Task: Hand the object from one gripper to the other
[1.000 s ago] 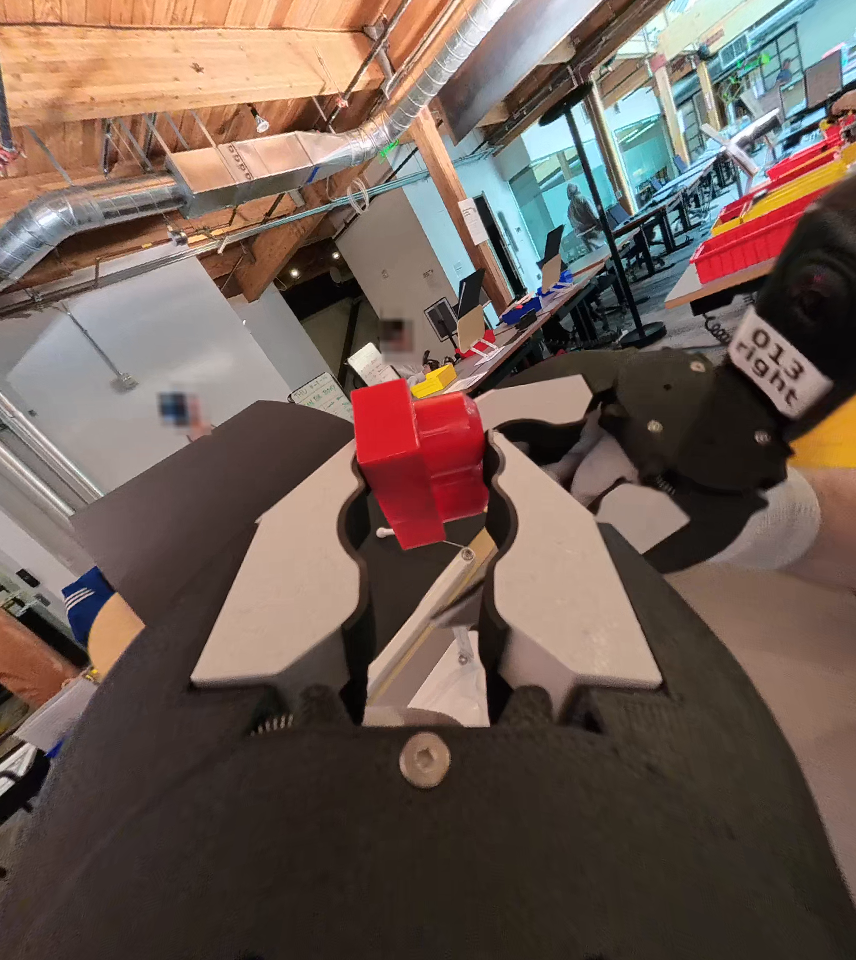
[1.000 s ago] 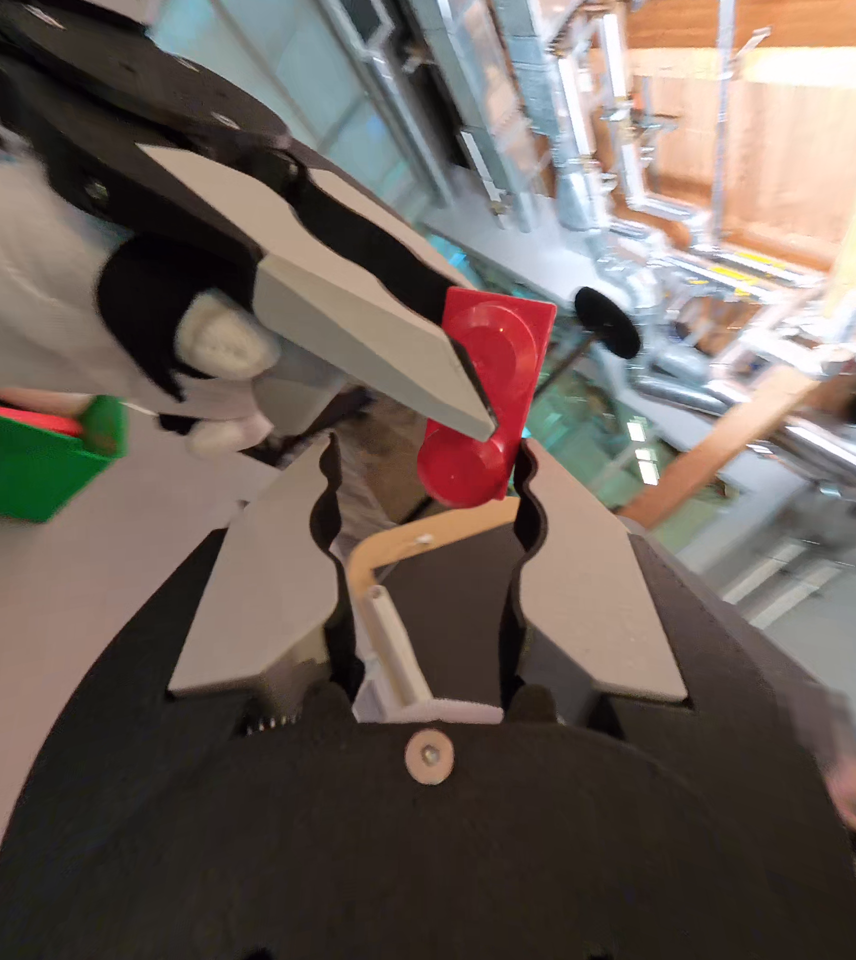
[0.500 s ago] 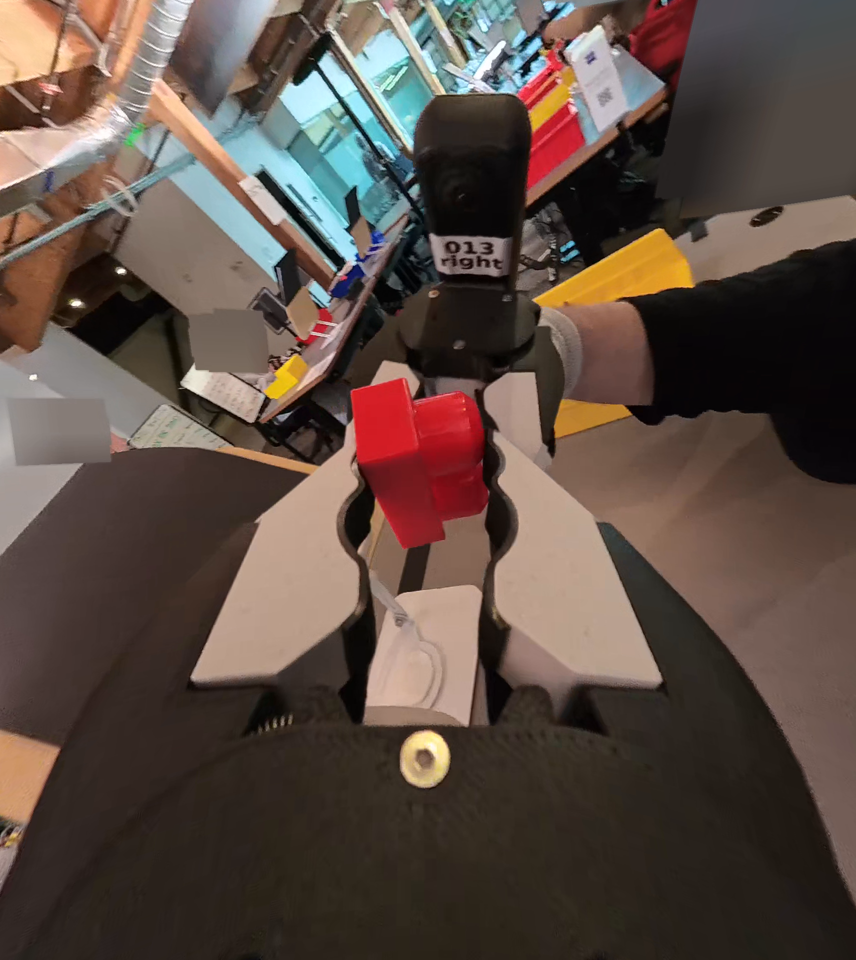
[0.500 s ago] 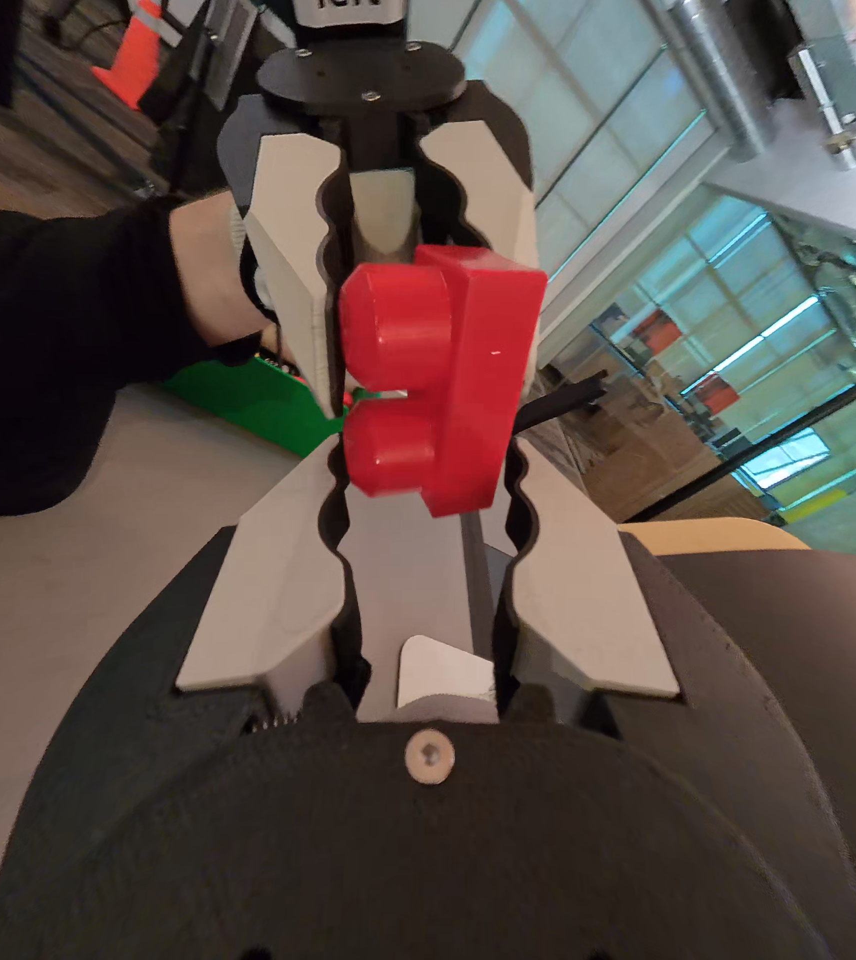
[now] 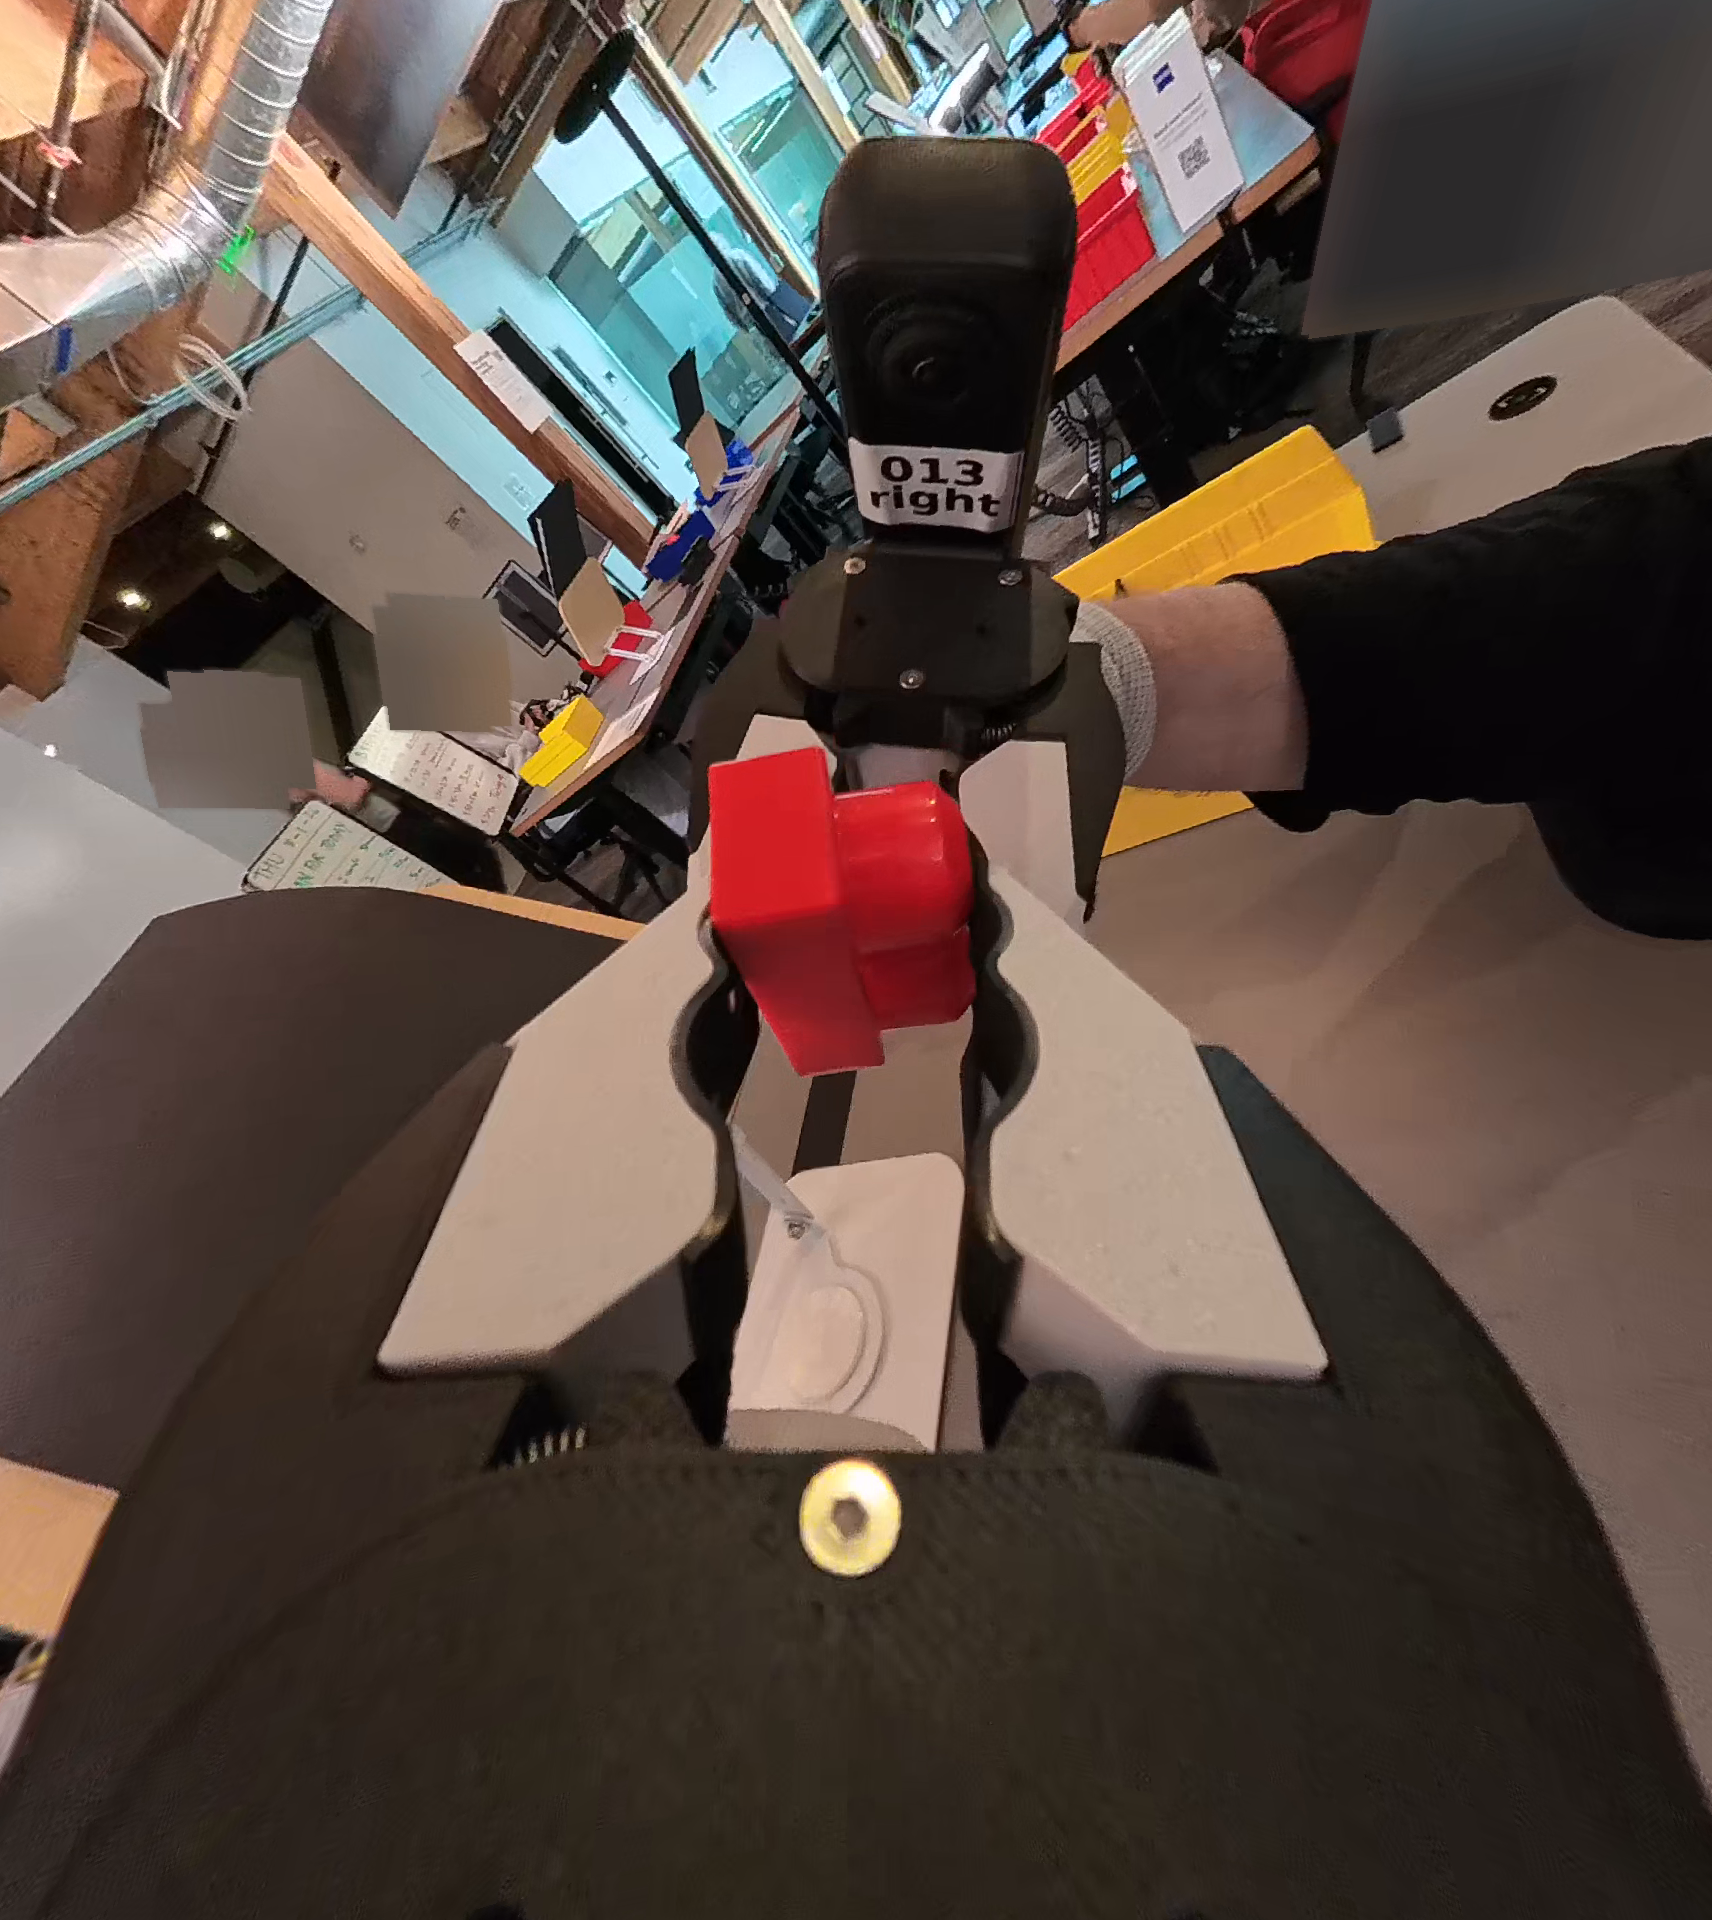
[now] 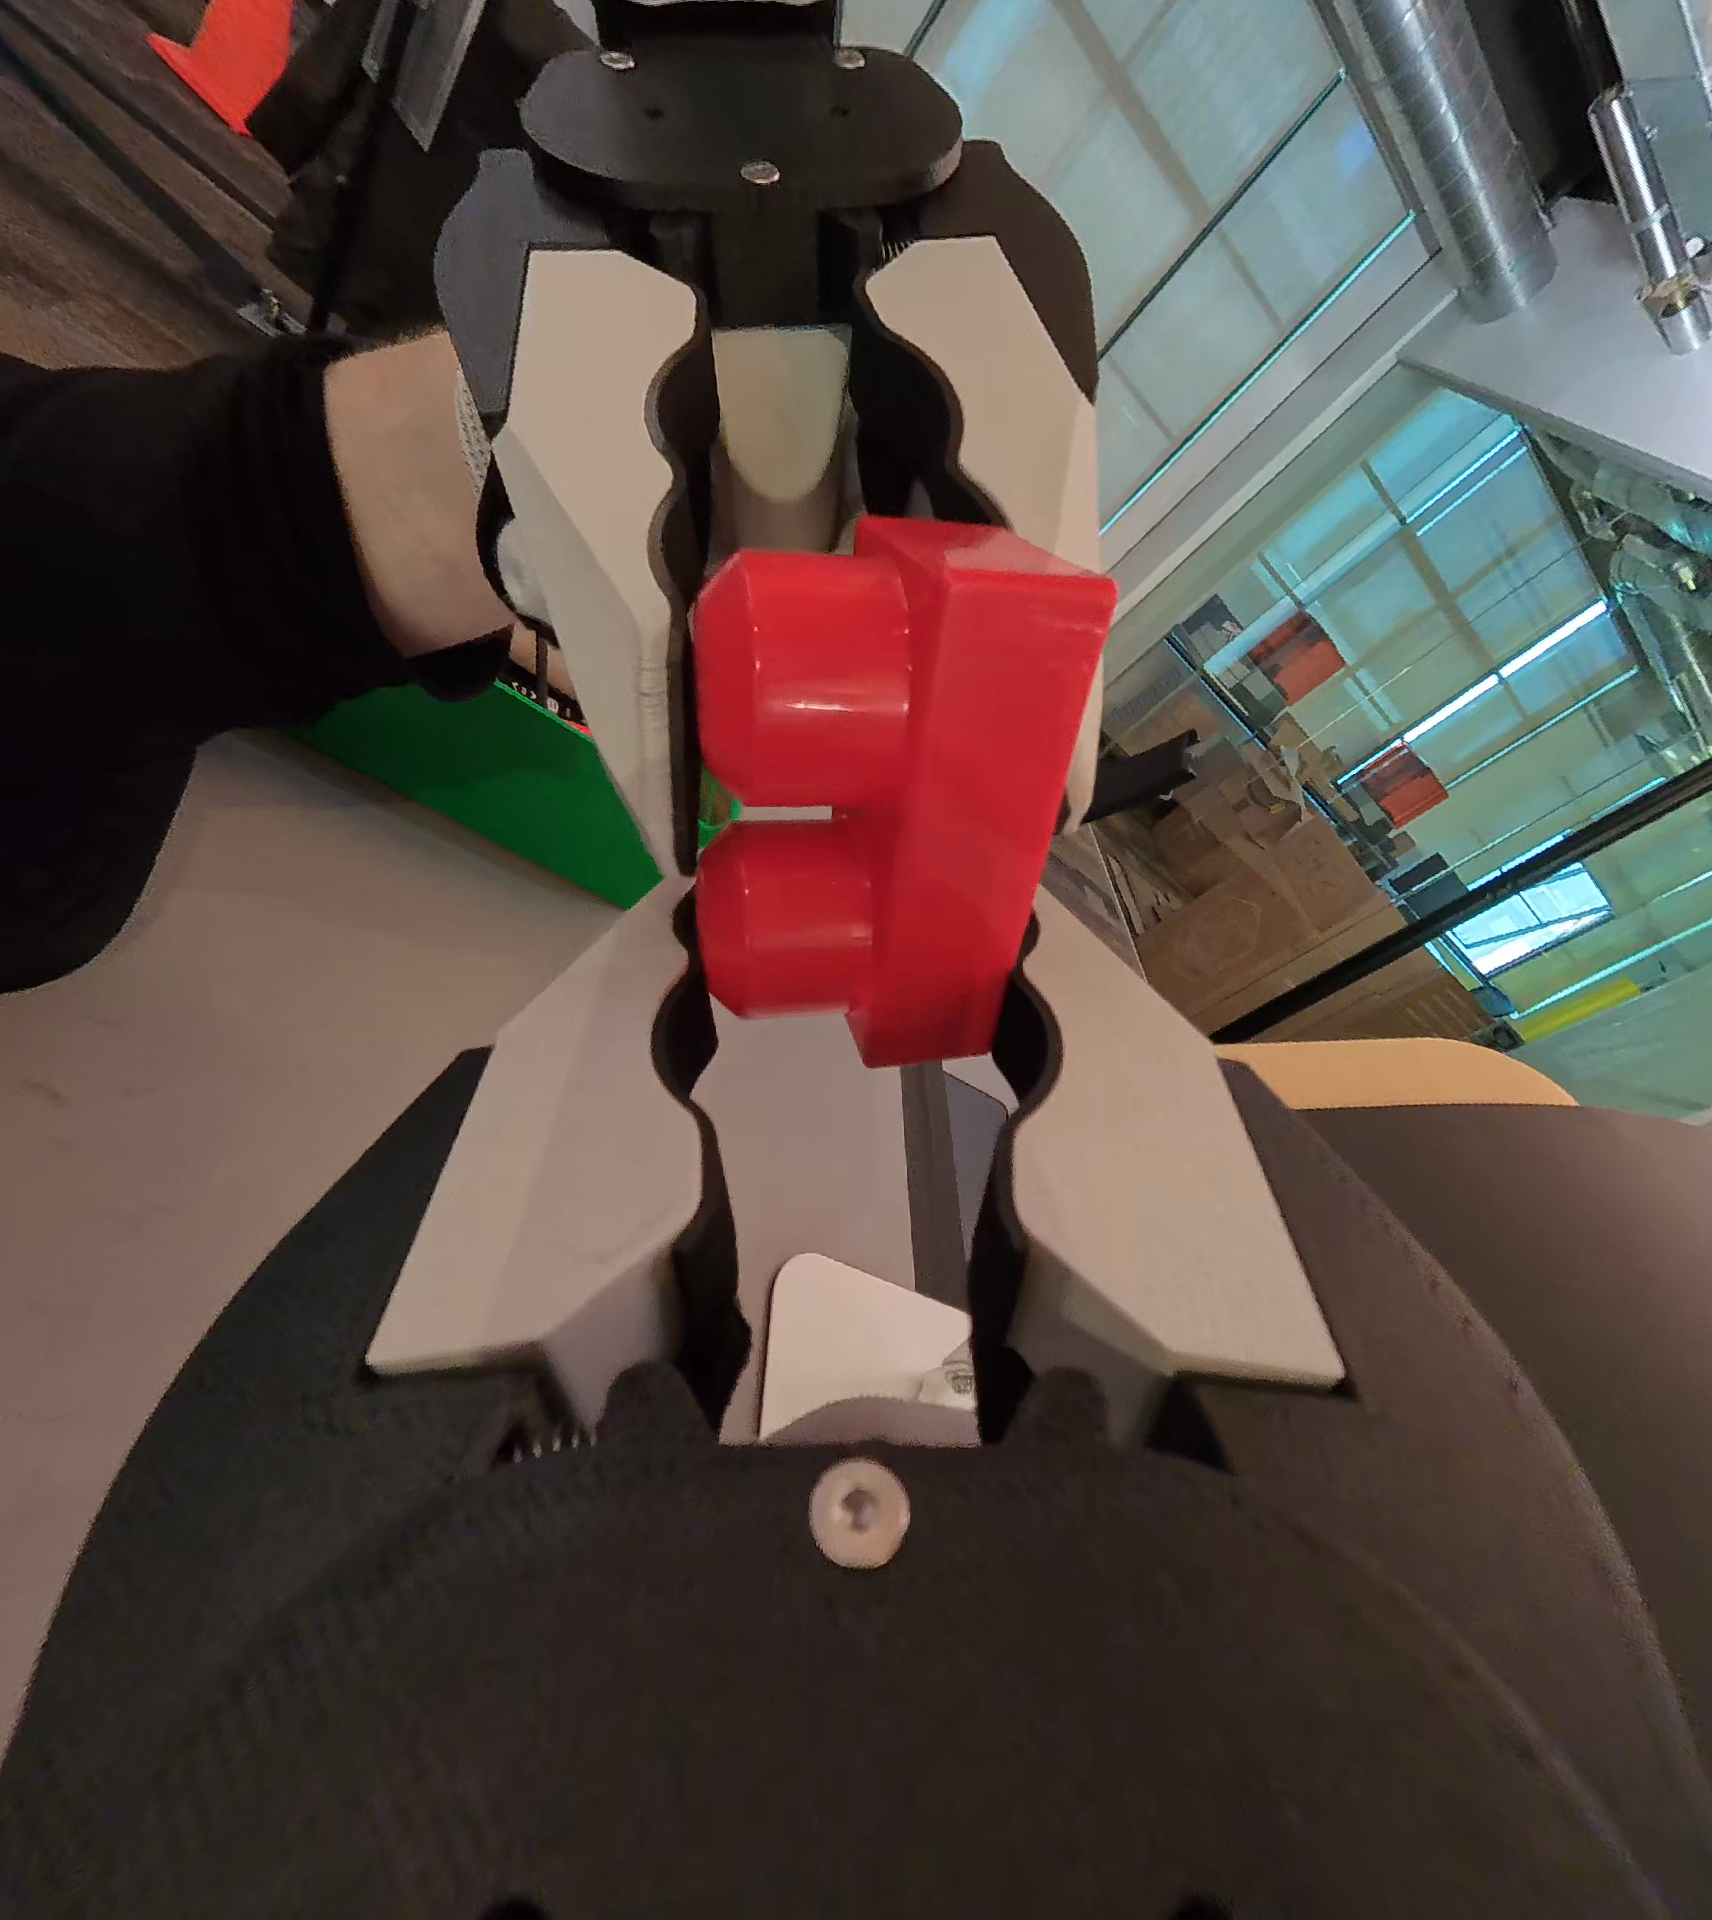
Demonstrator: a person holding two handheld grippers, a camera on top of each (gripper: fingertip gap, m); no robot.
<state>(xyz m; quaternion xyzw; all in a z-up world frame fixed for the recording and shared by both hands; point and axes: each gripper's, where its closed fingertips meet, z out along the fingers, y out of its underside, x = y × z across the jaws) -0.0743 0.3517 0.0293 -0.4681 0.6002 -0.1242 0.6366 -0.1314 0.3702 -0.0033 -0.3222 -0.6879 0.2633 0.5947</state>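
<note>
A red block (image 5: 836, 914), a flat plate with two round studs, sits between both grippers, which point at each other. My left gripper (image 5: 841, 904) is shut on it, one finger on the plate and one on a stud. In the right wrist view the block (image 6: 893, 790) lies with its near end between the fingertips of my right gripper (image 6: 857, 925), whose jaws stand apart about the block's width, close to both its sides. The left gripper's fingers (image 6: 592, 582) clamp the block's far half there. The right gripper's body (image 5: 935, 623) fills the middle of the left wrist view.
A pale table (image 5: 1454, 1091) lies under both grippers. A yellow bin (image 5: 1236, 530) stands behind the right hand's black sleeve (image 5: 1558, 665). A green bin (image 6: 519, 790) stands behind the left hand. A black chair back (image 5: 208, 1091) is at the left. The tips of one gripper are about 6 centimeters away from the tips of the other.
Both grippers have swung from pointing up at the ceiling to level and head-on. The right gripper has slid farther over the block. Its jaw gap looks unchanged; the left stays clamped.
</note>
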